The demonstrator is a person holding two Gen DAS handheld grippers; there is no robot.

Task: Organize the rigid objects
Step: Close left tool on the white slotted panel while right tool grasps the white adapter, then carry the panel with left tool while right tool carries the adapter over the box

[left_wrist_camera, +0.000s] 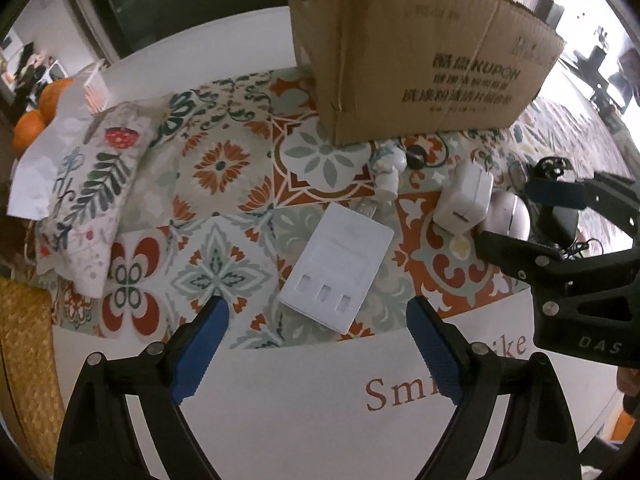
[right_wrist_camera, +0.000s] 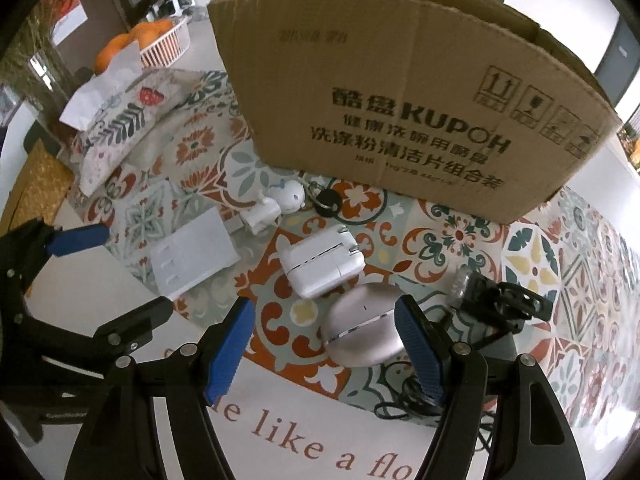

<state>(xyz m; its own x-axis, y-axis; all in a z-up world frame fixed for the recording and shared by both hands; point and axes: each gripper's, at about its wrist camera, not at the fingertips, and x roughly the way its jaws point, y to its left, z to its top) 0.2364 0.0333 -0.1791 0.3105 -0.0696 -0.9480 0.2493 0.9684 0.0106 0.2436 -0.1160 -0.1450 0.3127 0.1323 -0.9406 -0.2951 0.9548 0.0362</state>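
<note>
A white flat box (left_wrist_camera: 336, 272) lies on the patterned cloth just beyond my open left gripper (left_wrist_camera: 320, 344), whose blue pads hold nothing. To its right are a white power adapter (left_wrist_camera: 464, 200) (right_wrist_camera: 320, 264) and a silver oval case (right_wrist_camera: 360, 332). My right gripper (right_wrist_camera: 324, 348) hangs open over the case, which sits between the pads nearer the right one, with no clear contact. A small white figurine (right_wrist_camera: 284, 196) and a black key fob (right_wrist_camera: 328, 200) lie in front of the tall cardboard box (right_wrist_camera: 400, 100). A black clamp-like gadget (right_wrist_camera: 496, 300) and a black cable (right_wrist_camera: 404, 400) lie right of the case.
A floral pillow (left_wrist_camera: 92, 184) with white paper on it lies at the left, oranges in a white basket (right_wrist_camera: 160, 40) behind it. A woven mat (left_wrist_camera: 24, 352) is at the table's left edge. The white table (left_wrist_camera: 300, 400) has printed lettering in front.
</note>
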